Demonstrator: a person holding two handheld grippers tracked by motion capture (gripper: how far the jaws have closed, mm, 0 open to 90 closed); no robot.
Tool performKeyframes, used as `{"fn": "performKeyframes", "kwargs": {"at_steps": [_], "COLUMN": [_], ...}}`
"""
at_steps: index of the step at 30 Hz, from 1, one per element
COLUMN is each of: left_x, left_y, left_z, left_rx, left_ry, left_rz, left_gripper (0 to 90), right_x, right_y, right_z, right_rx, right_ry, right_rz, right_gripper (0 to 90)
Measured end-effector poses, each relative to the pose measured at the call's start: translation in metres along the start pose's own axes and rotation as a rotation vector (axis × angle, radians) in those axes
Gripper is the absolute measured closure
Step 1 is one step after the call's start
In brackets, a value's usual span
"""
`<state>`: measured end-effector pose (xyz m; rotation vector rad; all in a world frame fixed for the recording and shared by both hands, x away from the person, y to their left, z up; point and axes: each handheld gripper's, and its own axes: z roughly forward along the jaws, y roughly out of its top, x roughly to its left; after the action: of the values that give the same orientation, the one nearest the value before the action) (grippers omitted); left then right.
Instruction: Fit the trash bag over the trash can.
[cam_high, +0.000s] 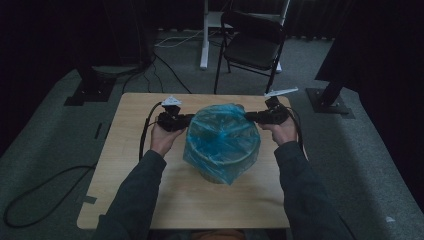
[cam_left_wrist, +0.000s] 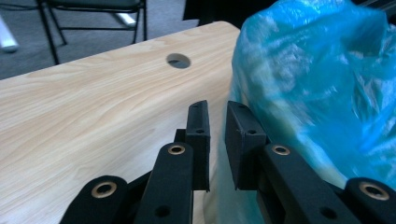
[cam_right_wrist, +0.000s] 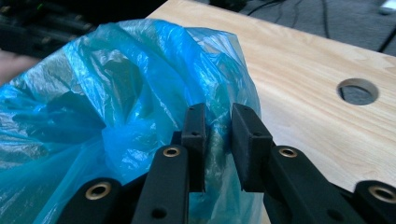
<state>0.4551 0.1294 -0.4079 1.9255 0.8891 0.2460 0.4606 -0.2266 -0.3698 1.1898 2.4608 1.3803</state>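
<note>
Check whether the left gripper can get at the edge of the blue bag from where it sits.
Probably yes. The left gripper sits right beside the blue bag, jaws slightly apart, with only bare table beside it and nothing between them.

High view dim, murky; room beyond the worktop (cam_high: 130, 165) falls into near-black. Both gripper views brighter, evenly lit. Blue bag (cam_left_wrist: 317, 79) motion-blurred in left gripper view; soft sheen on its folds.

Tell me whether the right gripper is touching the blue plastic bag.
Cannot tell. In the right gripper view, the right gripper has its jaws slightly parted with a fold of the blue plastic bag running between them, but pad contact isn't plain.
</note>
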Motion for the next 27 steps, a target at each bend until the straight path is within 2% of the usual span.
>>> {"fn": "performKeyframes", "kwargs": {"at_steps": [2, 5, 7, 9, 10, 12, 14, 16, 18, 20, 22, 24, 25, 26, 27], "left_x": [-0.003, -0.005, -0.007, -0.008, -0.008, -0.007, -0.007, -0.005, -0.003, -0.003, -0.005, -0.008, -0.012, -0.015, -0.021], "left_y": [0.001, 0.002, 0.002, 0.003, 0.003, 0.002, 0.002, 0.003, 0.005, 0.008, 0.013, 0.018, 0.022, 0.025, 0.029], "left_z": [0.002, 0.004, 0.006, 0.007, 0.007, 0.006, 0.005, 0.0, -0.006, -0.015, -0.025, -0.032, -0.037, -0.039, -0.042], "left_rx": [0.007, 0.011, 0.011, 0.014, 0.014, 0.017, 0.011, -0.008, -0.03, -0.06, -0.108, -0.139, -0.157, -0.165, -0.176], "left_ry": [-0.007, -0.014, -0.019, -0.02, -0.02, -0.02, -0.013, -0.005, 0.011, 0.015, 0.007, 0.004, -0.007, -0.017, -0.042], "left_rz": [0.012, 0.017, 0.017, 0.026, 0.027, 0.031, 0.031, 0.02, 0.006, 0.003, 0.006, 0.02, 0.03, 0.043, 0.075], "left_gripper": [79.5, 79.5, 79.5, 79.5, 79.5, 79.2, 79.0, 78.5, 76.7, 75.6, 74.0, 71.9, 70.8, 70.2, 68.9], "right_x": [0.0, -0.003, -0.004, -0.007, -0.008, -0.011, -0.014, -0.016, -0.022, -0.029, -0.034, -0.036, -0.037, -0.037, -0.037], "right_y": [0.001, 0.007, 0.012, 0.014, 0.015, 0.015, 0.015, 0.012, 0.006, -0.001, -0.007, -0.011, -0.012, -0.013, -0.013], "right_z": [-0.003, -0.003, 0.001, 0.006, 0.007, 0.009, 0.014, 0.021, 0.028, 0.034, 0.037, 0.035, 0.034, 0.03, 0.028], "right_rx": [-0.037, -0.094, -0.097, -0.08, -0.085, -0.085, -0.059, 0.008, 0.069, 0.124, 0.162, 0.159, 0.16, 0.141, 0.122], "right_ry": [-0.002, -0.027, -0.023, -0.033, -0.036, -0.054, -0.068, -0.11, -0.121, -0.107, -0.104, -0.107, -0.112, -0.12, -0.119], "right_rz": [0.006, 0.007, -0.007, -0.02, -0.013, 0.011, 0.03, 0.029, 0.071, 0.118, 0.136, 0.154, 0.163, 0.166, 0.168], "right_gripper": [61.8, 50.6, 56.4, 71.7, 82.5, 90.0, 90.0, 90.0, 90.0, 90.0, 89.8, 87.0, 82.1, 72.5, 65.4]}}
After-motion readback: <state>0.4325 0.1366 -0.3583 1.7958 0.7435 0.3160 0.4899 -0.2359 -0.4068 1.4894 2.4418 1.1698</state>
